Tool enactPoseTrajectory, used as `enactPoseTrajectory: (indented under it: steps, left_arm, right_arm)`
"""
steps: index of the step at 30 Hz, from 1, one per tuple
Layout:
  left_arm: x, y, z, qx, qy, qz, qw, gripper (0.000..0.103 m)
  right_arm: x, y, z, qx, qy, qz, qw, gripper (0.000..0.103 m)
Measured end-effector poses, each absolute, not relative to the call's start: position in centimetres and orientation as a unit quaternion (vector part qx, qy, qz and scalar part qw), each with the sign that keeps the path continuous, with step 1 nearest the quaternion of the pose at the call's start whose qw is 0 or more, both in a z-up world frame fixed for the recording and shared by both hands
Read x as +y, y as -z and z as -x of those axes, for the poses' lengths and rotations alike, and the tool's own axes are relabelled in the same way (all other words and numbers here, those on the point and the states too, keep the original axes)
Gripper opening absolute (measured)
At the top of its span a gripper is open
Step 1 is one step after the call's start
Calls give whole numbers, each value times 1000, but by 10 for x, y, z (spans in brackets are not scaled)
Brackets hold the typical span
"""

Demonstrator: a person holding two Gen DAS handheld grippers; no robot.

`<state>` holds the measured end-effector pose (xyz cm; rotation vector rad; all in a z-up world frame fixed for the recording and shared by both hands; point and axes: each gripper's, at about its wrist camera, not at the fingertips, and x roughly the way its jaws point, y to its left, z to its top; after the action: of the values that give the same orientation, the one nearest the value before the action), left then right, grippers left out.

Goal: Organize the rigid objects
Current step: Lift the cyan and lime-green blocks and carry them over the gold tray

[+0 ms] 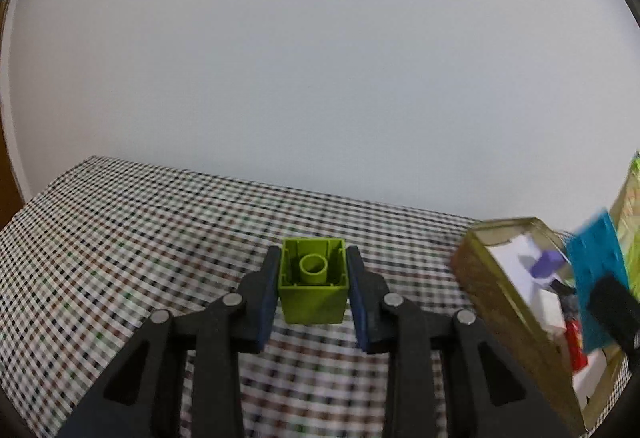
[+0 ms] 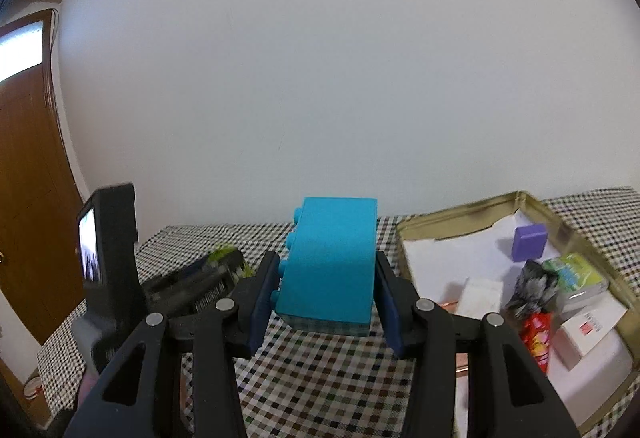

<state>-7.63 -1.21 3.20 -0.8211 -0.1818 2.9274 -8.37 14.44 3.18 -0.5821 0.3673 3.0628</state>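
Left wrist: left claw (image 1: 313, 288) gripping green brick (image 1: 313, 284), tin (image 1: 516, 314) rightward.

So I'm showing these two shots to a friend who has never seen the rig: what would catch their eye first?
Probably the two bright bricks: a lime green block pinched in the left gripper, hollow side facing the camera, and a larger turquoise block clamped in the right gripper, both raised above the checkered tablecloth. Next comes the open gold tin on the right, holding a purple cube and assorted small packages.
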Motion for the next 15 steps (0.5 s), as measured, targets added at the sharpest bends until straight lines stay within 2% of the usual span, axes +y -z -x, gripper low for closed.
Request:
enactPoseTrajectory:
  steps: [5,15]
  left_arm:
    - [18,-37,67,-54,-963,258,61,30]
    - [77,-50,51,-45,-963,250,90,30]
  right_arm:
    - [161,-39,73,93,-982,165,23,49]
    - [227,-47,59,110,-981,142,70,49]
